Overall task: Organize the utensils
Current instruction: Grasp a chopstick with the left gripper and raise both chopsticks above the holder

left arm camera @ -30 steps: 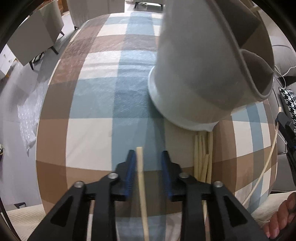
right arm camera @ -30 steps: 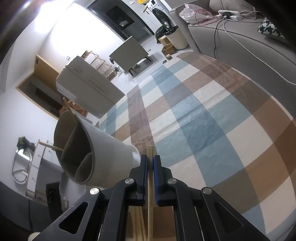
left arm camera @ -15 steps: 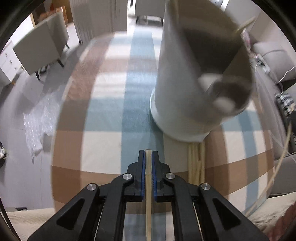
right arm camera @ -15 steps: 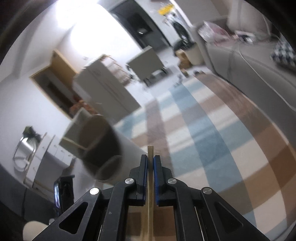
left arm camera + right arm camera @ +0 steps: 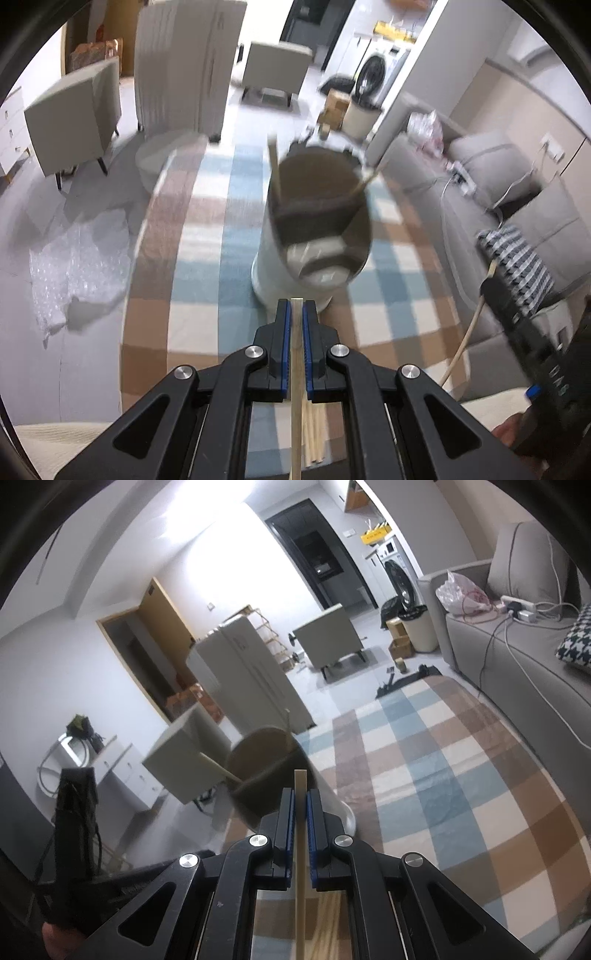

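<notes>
Both grippers pinch chopsticks (holder ahead)

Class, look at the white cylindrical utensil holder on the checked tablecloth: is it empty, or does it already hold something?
Not empty: the white cylindrical utensil holder has two wooden chopsticks leaning out of its rear compartment.

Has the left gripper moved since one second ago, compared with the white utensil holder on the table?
Yes. The left gripper has risen and tipped up: the utensil holder now sits smaller and farther below. Its jaws closed on a chopstick.

Grey sofa along right wall, white fridge, beige armchairs, dark doorway.
</notes>
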Tool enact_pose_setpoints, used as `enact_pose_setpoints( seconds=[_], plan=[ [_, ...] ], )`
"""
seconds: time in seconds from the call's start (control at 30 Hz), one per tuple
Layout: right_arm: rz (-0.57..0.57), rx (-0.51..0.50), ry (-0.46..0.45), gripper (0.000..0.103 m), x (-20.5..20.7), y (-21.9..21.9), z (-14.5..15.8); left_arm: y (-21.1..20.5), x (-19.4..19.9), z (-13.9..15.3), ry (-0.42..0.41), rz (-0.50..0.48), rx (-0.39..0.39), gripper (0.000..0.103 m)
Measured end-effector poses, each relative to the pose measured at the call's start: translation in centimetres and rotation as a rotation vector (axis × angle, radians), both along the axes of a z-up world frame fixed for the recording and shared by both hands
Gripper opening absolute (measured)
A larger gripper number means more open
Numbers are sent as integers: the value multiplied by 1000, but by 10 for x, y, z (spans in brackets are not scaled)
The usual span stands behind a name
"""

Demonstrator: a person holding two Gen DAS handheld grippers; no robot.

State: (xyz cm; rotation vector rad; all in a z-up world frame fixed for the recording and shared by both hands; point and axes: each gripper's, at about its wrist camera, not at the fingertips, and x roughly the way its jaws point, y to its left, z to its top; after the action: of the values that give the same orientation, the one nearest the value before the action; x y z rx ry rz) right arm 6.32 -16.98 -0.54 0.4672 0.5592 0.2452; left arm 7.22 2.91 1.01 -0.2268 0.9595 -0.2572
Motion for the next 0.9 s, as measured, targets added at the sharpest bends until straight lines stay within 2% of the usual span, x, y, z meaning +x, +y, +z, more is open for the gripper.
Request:
enact_pose_setpoints(
  seconds=[0.23,0.4,0.47,0.67,0.77,0.9],
  plan=[
    [35,-36,-122,6,8,12,43,26,14,60,-228,88,-94,2],
    [57,-66,-197,6,31,21,71,36,36,88,-363,147,-146,2],
    [62,-68,-229,6,48,24,83,35,50,95,-424,172,-140,2],
    [62,-101,-325,6,103,42,105,35,96,88,-511,250,-135,2],
    [42,-104,-341,6,126,48,104,34,116,78,-530,272,-129,2],
    [2,-78,-320,6,157,48,89,32,142,57,-520,307,-127,2]
  ],
)
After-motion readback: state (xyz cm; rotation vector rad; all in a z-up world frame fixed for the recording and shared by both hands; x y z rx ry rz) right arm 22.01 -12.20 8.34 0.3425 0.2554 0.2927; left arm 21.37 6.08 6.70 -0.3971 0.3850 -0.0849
